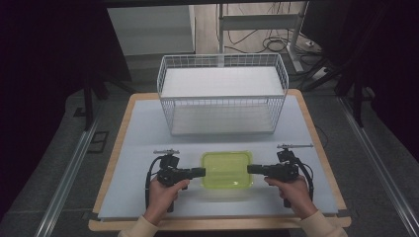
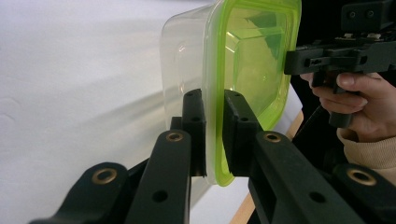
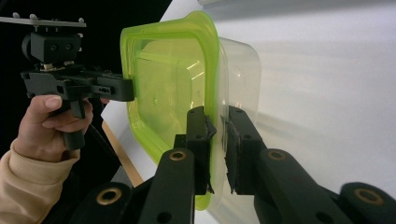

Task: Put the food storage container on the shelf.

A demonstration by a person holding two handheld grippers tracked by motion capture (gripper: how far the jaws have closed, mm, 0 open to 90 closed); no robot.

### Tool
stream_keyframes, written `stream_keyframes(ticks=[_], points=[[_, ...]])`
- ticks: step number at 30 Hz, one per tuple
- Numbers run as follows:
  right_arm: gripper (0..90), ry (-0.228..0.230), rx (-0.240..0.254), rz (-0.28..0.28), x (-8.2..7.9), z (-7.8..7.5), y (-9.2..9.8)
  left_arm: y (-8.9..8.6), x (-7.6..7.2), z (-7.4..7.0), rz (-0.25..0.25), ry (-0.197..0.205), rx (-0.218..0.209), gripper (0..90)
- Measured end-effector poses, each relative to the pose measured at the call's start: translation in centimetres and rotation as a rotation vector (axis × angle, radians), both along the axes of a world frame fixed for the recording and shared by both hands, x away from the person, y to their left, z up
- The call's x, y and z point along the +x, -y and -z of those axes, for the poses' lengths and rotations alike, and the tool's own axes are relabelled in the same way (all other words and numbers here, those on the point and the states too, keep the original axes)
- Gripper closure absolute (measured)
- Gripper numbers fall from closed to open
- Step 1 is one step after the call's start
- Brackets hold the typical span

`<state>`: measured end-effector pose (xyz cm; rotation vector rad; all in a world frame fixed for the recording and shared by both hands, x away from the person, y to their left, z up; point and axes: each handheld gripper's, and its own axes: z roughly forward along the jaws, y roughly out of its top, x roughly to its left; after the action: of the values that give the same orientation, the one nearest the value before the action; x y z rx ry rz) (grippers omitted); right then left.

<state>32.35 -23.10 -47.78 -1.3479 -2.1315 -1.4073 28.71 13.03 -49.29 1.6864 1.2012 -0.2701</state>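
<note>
Both grips set. Your left hand-held gripper (image 2: 213, 135) is clamped on the left rim of the clear plastic container with the lime-green lid (image 1: 227, 169); your right hand-held gripper (image 3: 216, 151) is clamped on the opposite rim. The container sits lid up on the grey-topped table (image 1: 138, 148), just in front of the white wire basket (image 1: 222, 94). If the basket is the goal, lift evenly, keep both wrists level, and don't pull apart. The container's slightly longer axis runs left–right, parallel to the basket's front.
</note>
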Motion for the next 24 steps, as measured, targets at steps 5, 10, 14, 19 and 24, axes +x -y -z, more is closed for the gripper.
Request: stream_keyframes(ticks=[5, 10, 14, 19, 24], points=[[80.9, 0.015, 0.000, 0.000, 0.0, -0.3, -0.2, -0.2, 0.0, -0.2, -0.003, 0.006, -0.002, 81.1], [80.8, 0.032, 0.002, -0.005, 0.1, -0.7, -0.4, -0.4, 0.0, -0.6, -0.006, 0.014, -0.002, 81.1], [80.8, 0.050, 0.003, -0.005, 0.2, -1.3, -0.6, -0.6, 0.2, -1.4, -0.011, 0.028, -0.002, 81.1], [80.7, 0.068, 0.003, -0.002, 0.6, -2.1, -0.8, -0.8, 0.7, -2.3, -0.017, 0.043, 0.002, 81.1], [80.7, 0.093, 0.004, 0.000, 1.0, -3.6, -1.0, -0.9, 1.2, -3.7, -0.016, 0.059, 0.005, 81.1]])
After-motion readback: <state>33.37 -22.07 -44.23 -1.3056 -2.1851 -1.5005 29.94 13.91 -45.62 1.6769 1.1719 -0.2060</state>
